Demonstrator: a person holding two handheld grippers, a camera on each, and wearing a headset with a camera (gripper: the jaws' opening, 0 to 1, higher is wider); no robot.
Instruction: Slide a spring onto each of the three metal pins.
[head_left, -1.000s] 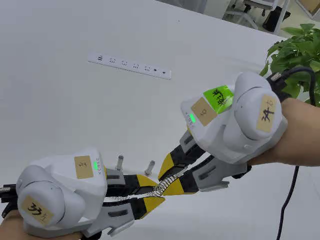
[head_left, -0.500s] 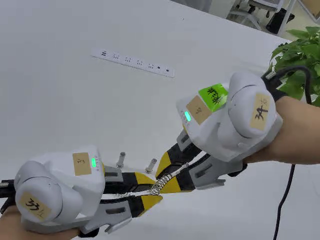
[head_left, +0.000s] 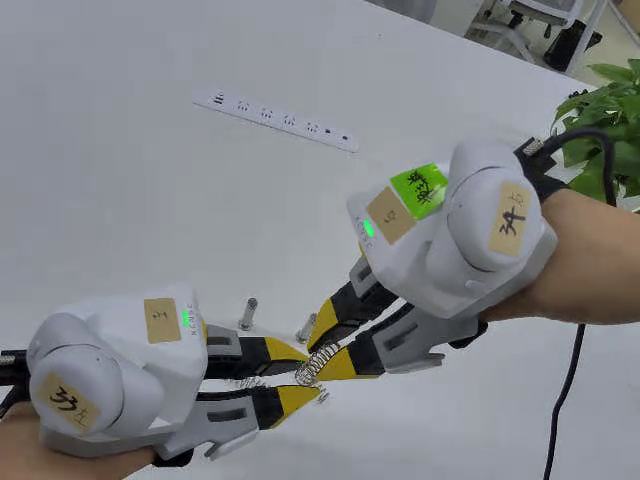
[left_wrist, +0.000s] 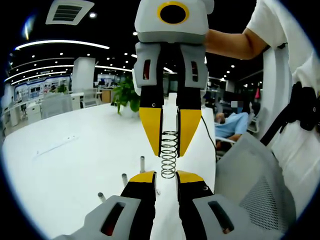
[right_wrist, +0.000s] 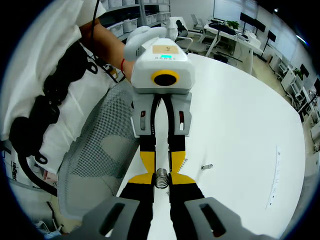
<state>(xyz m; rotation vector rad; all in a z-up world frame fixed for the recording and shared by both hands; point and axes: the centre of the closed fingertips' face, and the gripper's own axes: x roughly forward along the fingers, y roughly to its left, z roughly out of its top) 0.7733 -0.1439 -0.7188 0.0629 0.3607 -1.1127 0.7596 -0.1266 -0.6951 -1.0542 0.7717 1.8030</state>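
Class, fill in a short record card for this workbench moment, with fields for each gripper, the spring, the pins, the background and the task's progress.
left gripper: jaws closed on one end of the spring
right gripper: jaws closed on the spring's other end, facing the left gripper
spring: held between the two grippers, above the table
pins: three, upright on the table, beside the grippers, no spring seen on them
power strip: lying flat, farther back
progress: held spring not yet on a pin
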